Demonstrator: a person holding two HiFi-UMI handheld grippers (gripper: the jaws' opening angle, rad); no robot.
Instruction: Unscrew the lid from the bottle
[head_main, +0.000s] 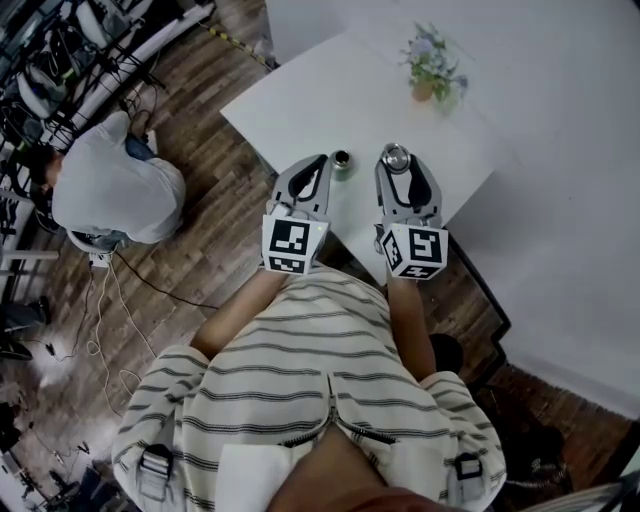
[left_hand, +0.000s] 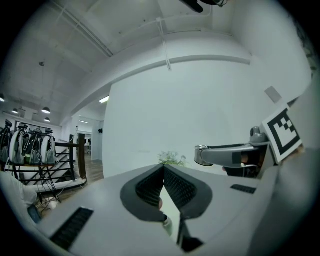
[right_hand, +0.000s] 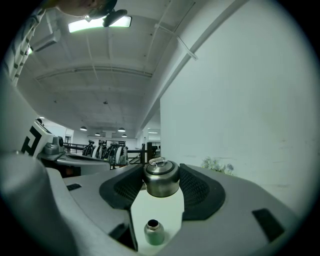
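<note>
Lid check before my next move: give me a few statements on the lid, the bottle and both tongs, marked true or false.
1. The right tongs hold the lid. True.
2. The bottle has its lid on. False: the bottle stands open-mouthed on the table, with the lid off it.
3. The left tongs grip the bottle. False: the left tongs are shut with nothing between them, and the bottle stands outside them.
4. A potted plant stands on the table beyond both tongs. True.
</note>
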